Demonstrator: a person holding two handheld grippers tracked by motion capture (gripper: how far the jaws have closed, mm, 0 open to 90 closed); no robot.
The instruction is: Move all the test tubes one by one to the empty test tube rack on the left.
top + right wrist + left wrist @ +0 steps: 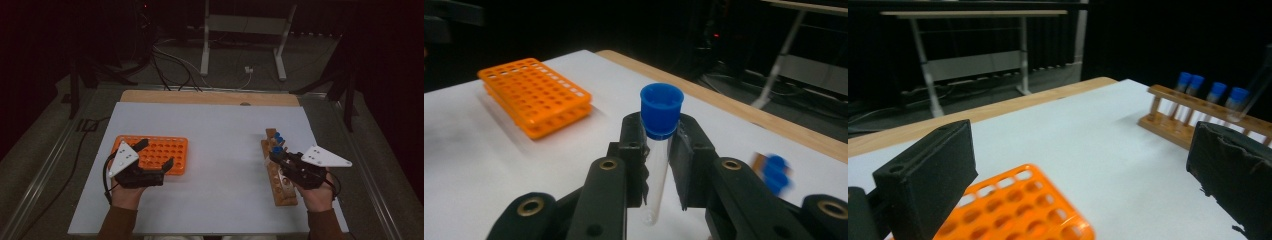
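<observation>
The right claw (659, 150) grips a clear blue-capped test tube (658, 150) just under its cap, keeping it upright for carrying; the left claw (1083, 165) gapes over the orange plastic rack (1018, 210), ready to steady it.

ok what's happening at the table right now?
A person works with a handheld gripper in each hand. The right gripper has its jaws shut on a clear test tube with a blue cap, held above the wooden rack, where three more blue-capped tubes stand. The left gripper has its jaws open, with nothing between them, over the near edge of the orange rack, whose holes look empty. Both racks sit on the white table surface.
</observation>
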